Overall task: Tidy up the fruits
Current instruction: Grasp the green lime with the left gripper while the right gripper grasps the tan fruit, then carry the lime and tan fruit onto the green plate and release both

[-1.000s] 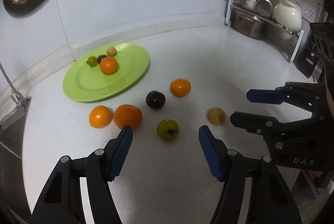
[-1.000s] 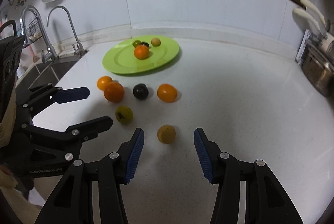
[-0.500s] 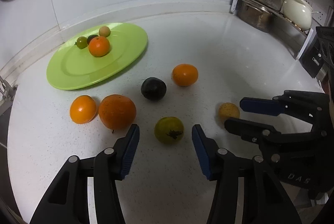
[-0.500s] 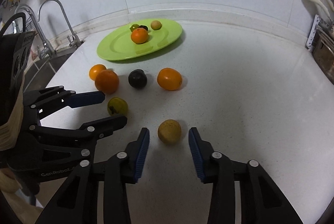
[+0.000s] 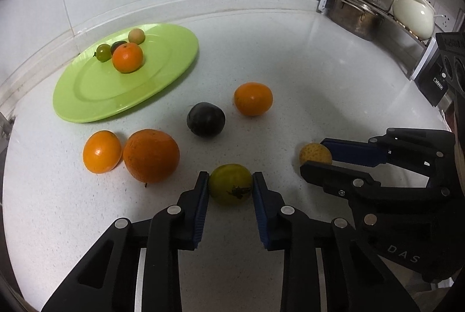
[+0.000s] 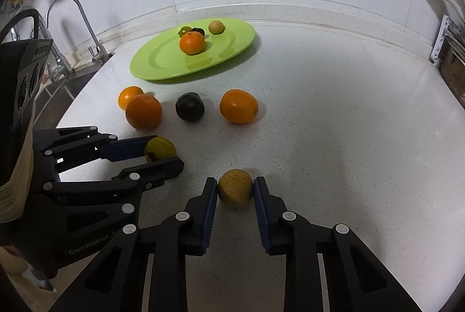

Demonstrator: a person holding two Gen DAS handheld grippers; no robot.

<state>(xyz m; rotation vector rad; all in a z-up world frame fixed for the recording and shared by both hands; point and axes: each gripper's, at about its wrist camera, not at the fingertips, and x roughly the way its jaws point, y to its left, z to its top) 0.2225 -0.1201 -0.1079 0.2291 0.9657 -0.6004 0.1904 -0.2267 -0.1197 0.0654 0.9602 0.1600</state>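
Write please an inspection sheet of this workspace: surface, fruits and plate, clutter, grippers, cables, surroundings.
Surface: white speckled counter, bare between the fruits.
Job's things: green plate holds four fruits; an orange, two smaller orange fruits, one beside it and one apart, and a dark plum lie loose on the counter.
Clutter: nothing seen.
Grippers: left gripper shut on the green fruit; right gripper shut on the yellow fruit; both fruits rest on the counter.
Cables: nothing seen.
Surroundings: faucet and sink at the left; rack with pots at the right; tiled wall behind.
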